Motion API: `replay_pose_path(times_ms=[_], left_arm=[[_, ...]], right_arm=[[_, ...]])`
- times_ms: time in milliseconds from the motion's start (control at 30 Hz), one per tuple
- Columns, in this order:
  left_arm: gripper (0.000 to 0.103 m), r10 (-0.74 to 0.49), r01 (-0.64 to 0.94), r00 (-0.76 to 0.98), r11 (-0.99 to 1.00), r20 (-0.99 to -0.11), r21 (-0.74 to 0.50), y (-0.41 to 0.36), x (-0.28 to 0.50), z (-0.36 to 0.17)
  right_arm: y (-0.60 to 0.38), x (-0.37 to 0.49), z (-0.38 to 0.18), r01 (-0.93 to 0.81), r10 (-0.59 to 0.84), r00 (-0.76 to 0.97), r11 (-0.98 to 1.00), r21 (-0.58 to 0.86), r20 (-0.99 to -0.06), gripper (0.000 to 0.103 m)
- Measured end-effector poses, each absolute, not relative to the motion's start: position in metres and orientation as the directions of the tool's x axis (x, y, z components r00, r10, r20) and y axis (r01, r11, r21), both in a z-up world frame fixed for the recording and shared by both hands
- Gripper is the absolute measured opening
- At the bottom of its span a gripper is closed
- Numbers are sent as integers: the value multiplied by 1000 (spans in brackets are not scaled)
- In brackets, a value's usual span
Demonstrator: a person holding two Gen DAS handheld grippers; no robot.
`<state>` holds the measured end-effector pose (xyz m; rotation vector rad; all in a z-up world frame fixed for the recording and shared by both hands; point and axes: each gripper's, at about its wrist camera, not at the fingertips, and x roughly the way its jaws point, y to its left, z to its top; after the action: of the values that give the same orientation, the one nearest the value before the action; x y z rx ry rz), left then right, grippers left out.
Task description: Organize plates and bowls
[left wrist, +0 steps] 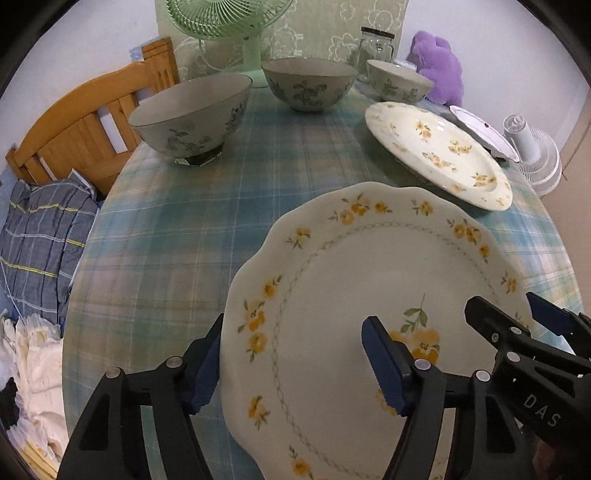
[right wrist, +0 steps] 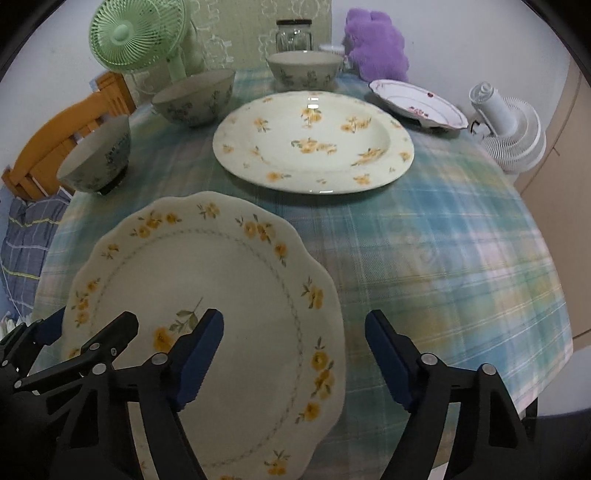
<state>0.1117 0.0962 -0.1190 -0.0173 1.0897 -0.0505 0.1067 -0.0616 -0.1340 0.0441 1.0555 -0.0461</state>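
Note:
A scalloped plate with yellow flowers (left wrist: 343, 295) (right wrist: 207, 295) lies at the table's near edge. My left gripper (left wrist: 291, 365) is open and straddles its left rim, one finger over the plate, one outside. My right gripper (right wrist: 295, 358) is open and straddles its right rim; it also shows in the left wrist view (left wrist: 517, 317). A round yellow-flowered plate (right wrist: 314, 142) lies behind. A pink-flowered plate (right wrist: 417, 103) sits at the back right. Three grey floral bowls (left wrist: 192, 114) (left wrist: 308, 83) (left wrist: 399, 79) stand across the back.
The round table has a blue plaid cloth (right wrist: 443, 240). A green fan (right wrist: 138, 35), a glass jar (right wrist: 293, 35) and a purple plush toy (right wrist: 376, 44) stand at the back. A white fan (right wrist: 509, 129) lies at right. A wooden chair (left wrist: 85, 129) stands at left.

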Motion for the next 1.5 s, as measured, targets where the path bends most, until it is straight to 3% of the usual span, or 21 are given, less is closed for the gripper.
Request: replay_pose_path(times_ms=[133,1067,1500], left_arm=[[69,-57,28,455,998,-889,-50,98,116,-122],[72,-110,160,409,986,-906,-48,68,129,-95],[72,-60,94,441,995,-895,-20,14,129,-79]], right_arm=[[-57,115,-144,57,-4,459,998,25,-888,67],[-75,122,-120,123,-63,411,992,-13,-910,67],[-126,125,-101,68,0,454,997,34,-891,67]])
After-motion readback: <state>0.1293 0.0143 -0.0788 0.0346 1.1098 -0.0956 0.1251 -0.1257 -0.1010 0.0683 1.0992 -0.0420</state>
